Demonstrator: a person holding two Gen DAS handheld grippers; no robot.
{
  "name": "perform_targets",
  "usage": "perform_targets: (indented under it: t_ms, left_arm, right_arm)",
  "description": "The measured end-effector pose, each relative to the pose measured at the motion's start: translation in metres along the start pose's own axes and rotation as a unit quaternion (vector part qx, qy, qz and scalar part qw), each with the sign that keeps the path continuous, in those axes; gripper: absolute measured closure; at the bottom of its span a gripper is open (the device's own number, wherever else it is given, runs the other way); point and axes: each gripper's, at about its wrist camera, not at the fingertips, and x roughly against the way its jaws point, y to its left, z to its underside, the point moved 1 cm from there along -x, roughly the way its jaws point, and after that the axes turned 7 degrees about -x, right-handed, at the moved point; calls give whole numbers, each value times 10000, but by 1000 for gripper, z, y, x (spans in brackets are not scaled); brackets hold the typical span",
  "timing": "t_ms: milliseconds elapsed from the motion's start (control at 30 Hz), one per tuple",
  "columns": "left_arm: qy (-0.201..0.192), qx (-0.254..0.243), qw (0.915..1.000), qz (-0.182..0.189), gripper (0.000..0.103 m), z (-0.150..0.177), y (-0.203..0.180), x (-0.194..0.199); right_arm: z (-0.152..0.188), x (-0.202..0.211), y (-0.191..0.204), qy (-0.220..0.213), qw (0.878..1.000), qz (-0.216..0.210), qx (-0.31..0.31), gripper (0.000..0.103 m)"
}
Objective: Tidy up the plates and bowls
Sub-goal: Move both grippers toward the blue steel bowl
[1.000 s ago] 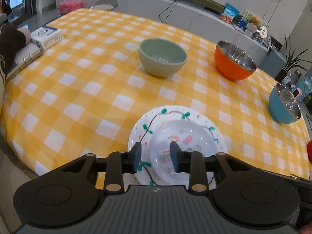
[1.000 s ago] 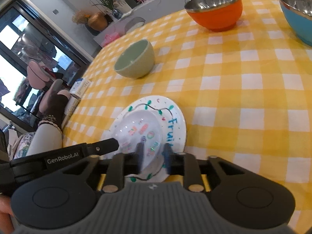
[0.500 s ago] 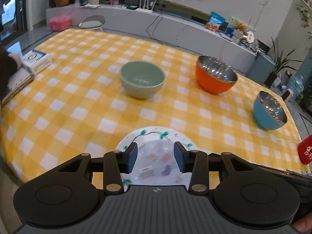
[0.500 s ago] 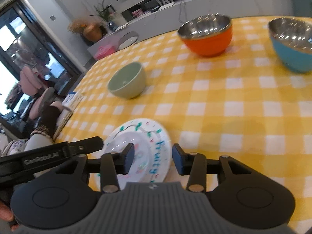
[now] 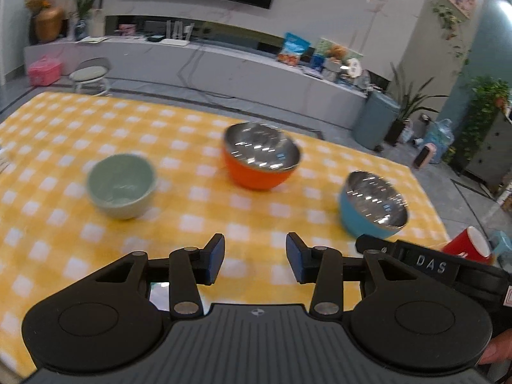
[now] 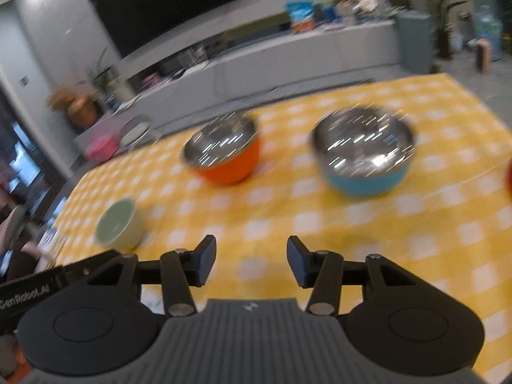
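Note:
Three bowls stand on the yellow checked tablecloth (image 5: 198, 220): a pale green bowl (image 5: 121, 185) at the left, an orange steel-lined bowl (image 5: 260, 163) in the middle and a blue steel-lined bowl (image 5: 372, 203) at the right. They also show in the right wrist view as the green bowl (image 6: 119, 228), the orange bowl (image 6: 224, 155) and the blue bowl (image 6: 363, 156). My left gripper (image 5: 255, 257) is open and empty above the near table. My right gripper (image 6: 251, 260) is open and empty. The stacked plates are almost hidden under the left gripper; a sliver (image 5: 159, 292) shows.
A red cup (image 5: 468, 248) stands at the table's right edge. The right gripper's body (image 5: 425, 264) lies to the right of my left gripper. A long grey counter (image 5: 224, 64) with snacks and a stool (image 5: 89, 75) stand beyond the table.
Both grippers have opened wide, let go of the plates and pulled up and back. The views now tilt toward the far bowls and the plates have dropped out of sight.

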Motion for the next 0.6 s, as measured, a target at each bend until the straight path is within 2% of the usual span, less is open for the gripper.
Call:
perform_targets:
  t_ms: [100,300,433,600]
  left_arm:
    - [-63,-77,9997,203,45,-8,-18,-13]
    - [-99,-260,9989,372,41,-22,-50,-40]
    - [-195,-290,9983,472,38,-30,-64,-57]
    - [-251,-182,9983,490,36,-38,-80,-87]
  right_arm:
    - [-17,7,-16,-317,9991,292,-41,51]
    - [-47,7,-39,-698,9944,785,65,50]
    - [-63,0,-56,-988,9866,1289,181,43]
    - [-78,-19,-87,-1009,9799,1720,-14,41]
